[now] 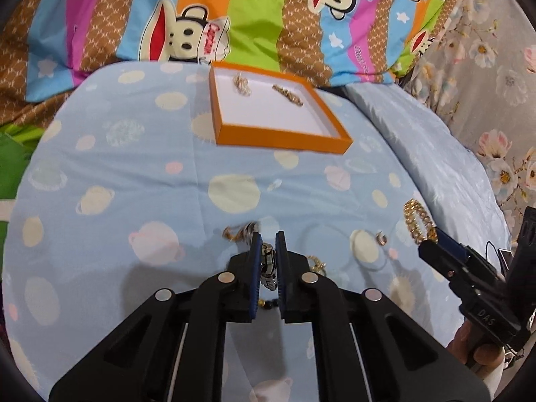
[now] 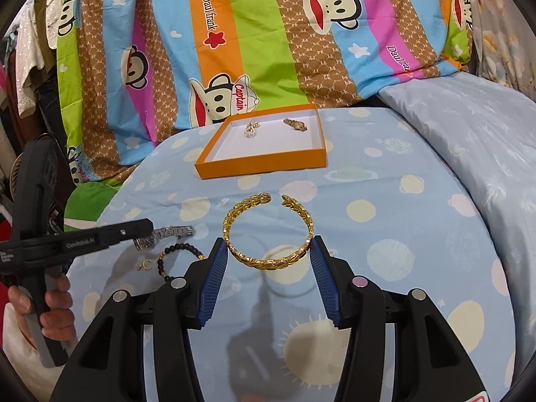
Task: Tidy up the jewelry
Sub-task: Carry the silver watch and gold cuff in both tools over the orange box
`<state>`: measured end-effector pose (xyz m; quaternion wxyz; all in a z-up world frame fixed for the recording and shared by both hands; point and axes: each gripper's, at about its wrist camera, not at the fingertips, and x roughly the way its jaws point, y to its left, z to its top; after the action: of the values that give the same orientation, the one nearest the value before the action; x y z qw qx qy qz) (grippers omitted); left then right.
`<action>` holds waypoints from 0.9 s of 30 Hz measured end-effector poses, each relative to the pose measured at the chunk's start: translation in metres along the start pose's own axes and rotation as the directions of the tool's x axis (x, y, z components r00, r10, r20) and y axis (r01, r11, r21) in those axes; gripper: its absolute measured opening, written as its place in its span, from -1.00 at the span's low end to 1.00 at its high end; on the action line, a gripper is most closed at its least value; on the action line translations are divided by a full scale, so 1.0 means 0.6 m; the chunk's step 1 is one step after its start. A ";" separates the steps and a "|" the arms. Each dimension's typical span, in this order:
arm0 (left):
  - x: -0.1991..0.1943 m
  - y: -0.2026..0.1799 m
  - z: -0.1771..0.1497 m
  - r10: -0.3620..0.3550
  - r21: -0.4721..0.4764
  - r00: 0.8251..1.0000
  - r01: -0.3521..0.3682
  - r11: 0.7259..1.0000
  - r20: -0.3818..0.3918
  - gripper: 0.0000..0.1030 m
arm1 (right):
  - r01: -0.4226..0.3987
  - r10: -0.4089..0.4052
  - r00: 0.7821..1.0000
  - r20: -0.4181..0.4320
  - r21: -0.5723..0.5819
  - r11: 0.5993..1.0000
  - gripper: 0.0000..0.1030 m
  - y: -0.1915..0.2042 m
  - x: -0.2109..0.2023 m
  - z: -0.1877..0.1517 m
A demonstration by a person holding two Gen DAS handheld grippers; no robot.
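An orange tray (image 1: 281, 142) (image 2: 261, 167) with a white floor lies on the blue spotted sheet; it holds a pale chain piece (image 1: 242, 83) (image 2: 251, 129) and a gold bracelet (image 1: 288, 95) (image 2: 295, 124). My left gripper (image 1: 268, 239) is shut on a silver watch (image 1: 269, 266) (image 2: 167, 234), lifted just above the sheet. My right gripper (image 2: 269, 244) (image 1: 432, 241) is shut on a gold leaf-pattern bangle (image 2: 268, 231) (image 1: 417, 221), its pads touching both sides. A black bead bracelet (image 2: 174, 261), a gold ring (image 1: 381, 238) (image 2: 145, 264) and a gold chain (image 1: 234, 232) lie on the sheet.
A striped cartoon quilt (image 2: 268, 50) is heaped behind the tray. A pale blue pillow (image 2: 469, 140) lies to the right. A thin dark loop (image 1: 335, 244) rests on the sheet. Clothes (image 2: 26, 67) hang at far left.
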<state>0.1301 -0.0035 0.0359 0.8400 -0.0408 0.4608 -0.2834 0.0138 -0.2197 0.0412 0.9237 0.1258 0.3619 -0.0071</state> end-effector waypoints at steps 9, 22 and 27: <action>-0.018 -0.030 0.085 -0.015 0.073 0.997 0.009 0.997 0.079 -0.90 | 0.016 -0.013 0.999 0.048 -0.042 0.999 -0.03 0.003 0.011 0.054; 0.116 -0.061 0.276 -0.003 0.081 0.991 -0.008 0.997 0.132 -0.90 | -0.037 0.037 0.999 0.012 -0.046 0.998 -0.03 -0.014 0.191 0.222; 0.208 -0.029 0.317 -0.013 0.012 0.995 0.012 1.000 0.094 -0.90 | -0.005 0.003 0.999 -0.052 -0.039 0.999 -0.03 -0.029 0.295 0.244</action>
<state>0.3256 -0.1188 0.0568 0.8592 -0.0520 0.4188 -0.2891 0.2402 -0.2576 0.0222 0.9163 0.1088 0.3855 0.0051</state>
